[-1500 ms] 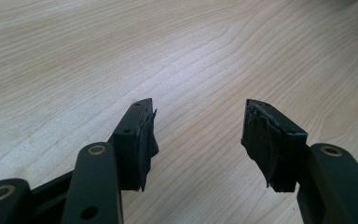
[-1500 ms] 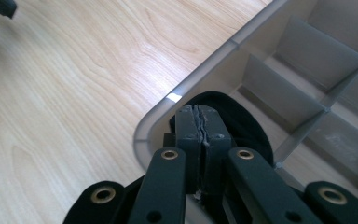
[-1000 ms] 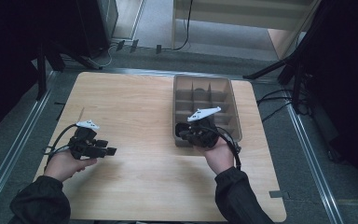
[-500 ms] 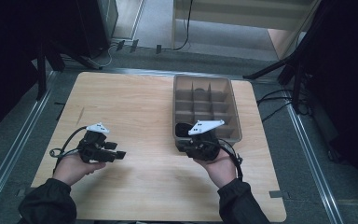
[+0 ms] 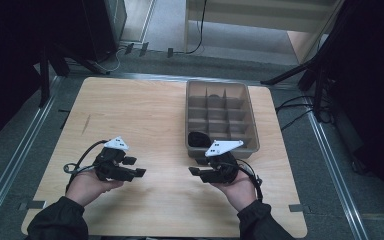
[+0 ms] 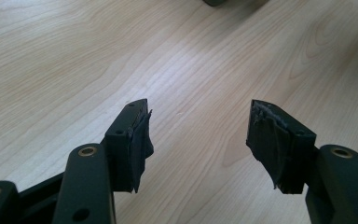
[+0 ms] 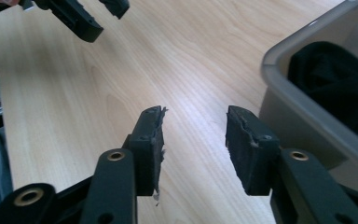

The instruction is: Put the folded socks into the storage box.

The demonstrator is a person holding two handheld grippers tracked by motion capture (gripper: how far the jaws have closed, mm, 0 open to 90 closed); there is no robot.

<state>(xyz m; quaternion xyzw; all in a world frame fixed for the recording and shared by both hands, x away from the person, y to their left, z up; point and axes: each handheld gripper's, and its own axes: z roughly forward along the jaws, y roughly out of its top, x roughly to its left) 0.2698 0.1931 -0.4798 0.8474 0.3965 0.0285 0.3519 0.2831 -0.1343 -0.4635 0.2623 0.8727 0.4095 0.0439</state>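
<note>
Black right gripper (image 7: pixel 193 135) jaws just opening, empty, beside grey tray (image 7: pixel 279 98), left gripper (image 6: pixel 198 126) spread, empty

Dim, dark-edged high view; both gripper views bright, evenly lit, slightly soft.

Wooden table (image 5: pixel 150 115) carries a grey compartment tray (image 5: pixel 252 125).

Left gripper (image 6: pixel 198 116), right gripper (image 7: pixel 193 123): jaws apart, empty.
</note>
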